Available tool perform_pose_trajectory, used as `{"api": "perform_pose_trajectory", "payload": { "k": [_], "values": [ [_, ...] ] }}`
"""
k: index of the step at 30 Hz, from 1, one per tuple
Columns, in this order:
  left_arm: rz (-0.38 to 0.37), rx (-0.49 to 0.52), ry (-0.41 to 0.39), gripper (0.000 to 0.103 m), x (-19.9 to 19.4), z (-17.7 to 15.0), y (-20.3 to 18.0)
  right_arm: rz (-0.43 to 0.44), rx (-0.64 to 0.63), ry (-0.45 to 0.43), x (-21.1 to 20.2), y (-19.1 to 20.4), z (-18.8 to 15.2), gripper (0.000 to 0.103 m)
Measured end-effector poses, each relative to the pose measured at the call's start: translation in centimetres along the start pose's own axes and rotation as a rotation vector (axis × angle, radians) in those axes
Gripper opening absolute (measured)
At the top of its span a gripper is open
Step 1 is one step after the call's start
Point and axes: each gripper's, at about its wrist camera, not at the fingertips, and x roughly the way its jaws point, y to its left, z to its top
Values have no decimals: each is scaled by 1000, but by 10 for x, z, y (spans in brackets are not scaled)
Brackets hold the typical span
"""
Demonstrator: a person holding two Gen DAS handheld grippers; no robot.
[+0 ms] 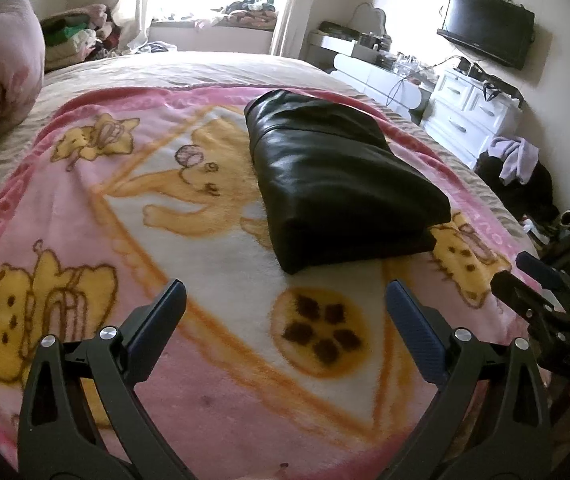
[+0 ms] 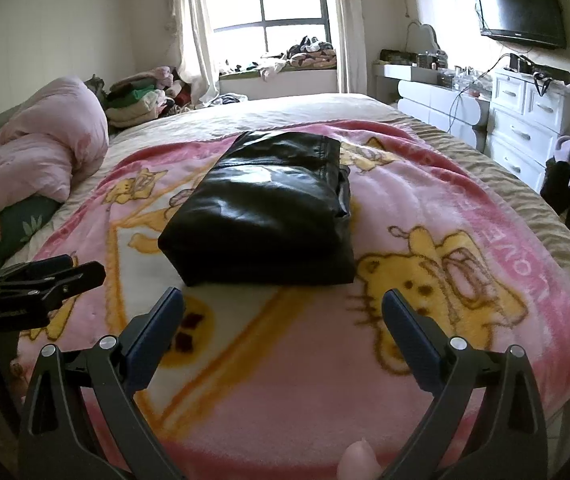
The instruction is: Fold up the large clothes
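- Nearest the lens in the left wrist view, the left hand-held gripper (image 1: 285, 296) hangs above the bed with its jaws spread wide and nothing between its blue-padded fingers (image 1: 169, 312).
- Equally near in the right wrist view, the right hand-held gripper (image 2: 283, 306) is also spread wide and empty; a fingertip (image 2: 359, 460) shows at the bottom edge between its arms.
- Each hand-held gripper appears in the other's view: the right one at the far right edge of the left wrist view, the left one at the far left of the right wrist view, where small white lettering on its body is too blurred to read.
- Under both lies a pink fleece blanket (image 2: 445, 208) printed with yellow cartoon cats and a paw mark (image 1: 319, 330); its pink border carries lettering, of which "LOVE" can be read in the right wrist view, the rest being unclear.
- Beyond the fingers, the black leather garment (image 2: 261, 208) rests folded into a compact rectangle on the middle of the blanket, apart from both grippers.
- A pink duvet (image 2: 49, 152) is bunched at the left side of the bed.
- A black television (image 2: 521, 10) hangs on the right wall above a white chest of drawers (image 2: 533, 120); its brand mark is too small to read.
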Motion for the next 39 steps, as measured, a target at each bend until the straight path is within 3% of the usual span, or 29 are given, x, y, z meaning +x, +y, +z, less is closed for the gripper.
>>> {"api": "perform_pose_trajectory", "payload": {
  "k": [8, 39],
  "values": [
    [30, 12, 5, 94, 1, 0, 0, -4, 9, 2, 2, -2, -1, 99],
    [25, 13, 3, 94, -1, 1, 2, -17, 17, 0, -1, -6, -2, 99]
  ]
}}
